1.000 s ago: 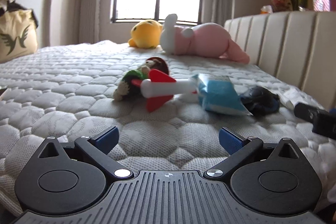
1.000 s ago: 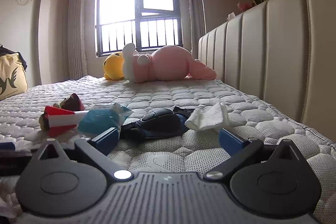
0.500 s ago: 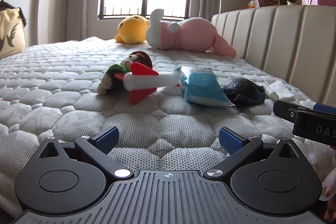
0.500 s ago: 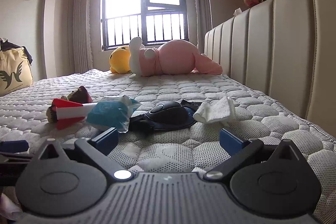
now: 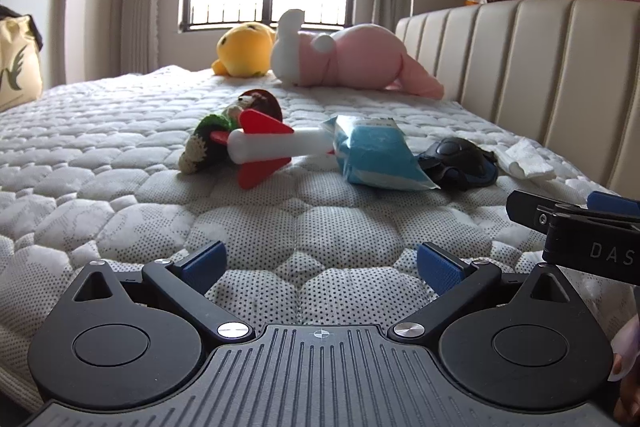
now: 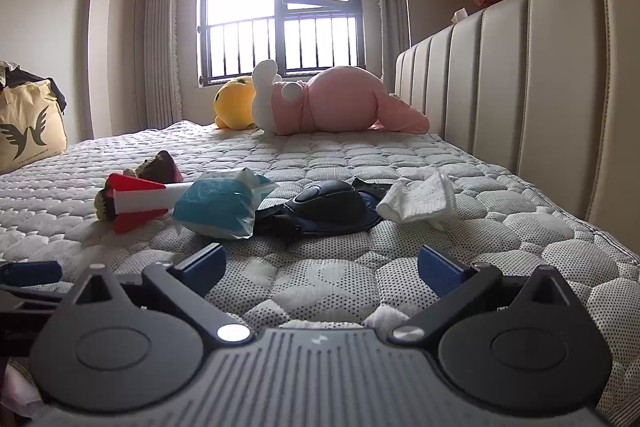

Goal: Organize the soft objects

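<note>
A quilted white mattress [image 6: 328, 163] fills the room under a barred window [image 6: 280, 7], with a ribbed cream headboard [image 6: 520, 75] on the right. By the window lies a fat pink bunny [image 6: 332, 103] touching a round yellow plush [image 6: 234, 103]. Mid-bed in a row: foam rocket [image 5: 264, 147], crinkly blue packet [image 5: 376, 155], dark pad [image 6: 324, 203], white tissue [image 6: 420, 201]. Left gripper [image 5: 320, 263] and right gripper [image 6: 322, 263] both gape wide, holding nothing. "DAS" reads on the right one.

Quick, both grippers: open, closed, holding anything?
Left gripper: jaws open, holding nothing.
Right gripper: jaws open, holding nothing.
</note>
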A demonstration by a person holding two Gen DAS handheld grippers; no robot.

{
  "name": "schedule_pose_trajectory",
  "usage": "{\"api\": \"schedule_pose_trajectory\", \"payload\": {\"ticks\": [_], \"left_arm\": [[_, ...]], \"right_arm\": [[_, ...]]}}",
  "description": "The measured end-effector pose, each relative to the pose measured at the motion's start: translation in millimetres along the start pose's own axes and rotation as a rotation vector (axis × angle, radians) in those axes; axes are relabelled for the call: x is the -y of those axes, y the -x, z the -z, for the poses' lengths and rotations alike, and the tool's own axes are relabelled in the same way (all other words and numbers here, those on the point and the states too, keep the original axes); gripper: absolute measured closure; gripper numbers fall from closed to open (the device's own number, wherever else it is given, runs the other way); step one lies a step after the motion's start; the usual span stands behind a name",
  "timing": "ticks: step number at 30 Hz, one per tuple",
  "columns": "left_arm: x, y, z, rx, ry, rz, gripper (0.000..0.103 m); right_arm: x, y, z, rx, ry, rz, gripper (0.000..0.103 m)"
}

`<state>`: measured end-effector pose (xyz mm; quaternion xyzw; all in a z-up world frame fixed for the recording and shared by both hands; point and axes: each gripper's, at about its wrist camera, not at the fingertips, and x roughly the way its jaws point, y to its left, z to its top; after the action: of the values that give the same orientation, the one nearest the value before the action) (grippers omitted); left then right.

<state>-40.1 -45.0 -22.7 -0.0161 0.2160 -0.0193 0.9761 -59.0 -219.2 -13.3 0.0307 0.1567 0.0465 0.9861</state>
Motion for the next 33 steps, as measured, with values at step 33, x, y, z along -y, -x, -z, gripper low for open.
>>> {"api": "schedule_pose_trajectory", "payload": {"ticks": [33], "left_arm": [[6,43,-57,0.027,-0.05,-0.084,0.0]], "right_arm": [[2,18,-44,0.029,0.064,-0.014,0.0]]}}
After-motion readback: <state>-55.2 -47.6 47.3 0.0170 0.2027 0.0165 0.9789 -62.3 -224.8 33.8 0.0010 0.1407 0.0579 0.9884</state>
